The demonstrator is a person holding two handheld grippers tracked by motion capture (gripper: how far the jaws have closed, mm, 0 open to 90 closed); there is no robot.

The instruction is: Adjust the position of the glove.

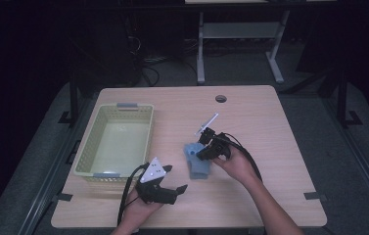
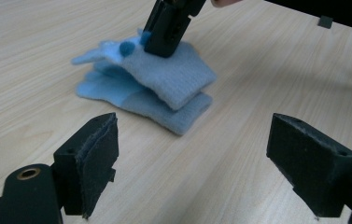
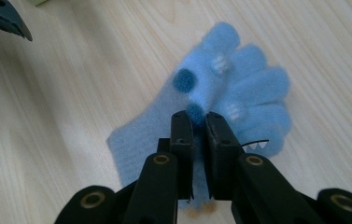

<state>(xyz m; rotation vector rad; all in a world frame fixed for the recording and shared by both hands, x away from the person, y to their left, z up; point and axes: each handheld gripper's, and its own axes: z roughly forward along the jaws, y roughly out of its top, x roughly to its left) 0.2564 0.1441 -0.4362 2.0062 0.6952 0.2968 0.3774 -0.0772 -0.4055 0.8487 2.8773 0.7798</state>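
While fuzzy blue gloves lie stacked, right tool pinches them

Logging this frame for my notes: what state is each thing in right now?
Left claw: open, holding nothing, off the table.
Right claw: shut on the top glove.
Gloves: two blue ones stacked on the table, the top one pinched.
Basket: upright, looks empty.
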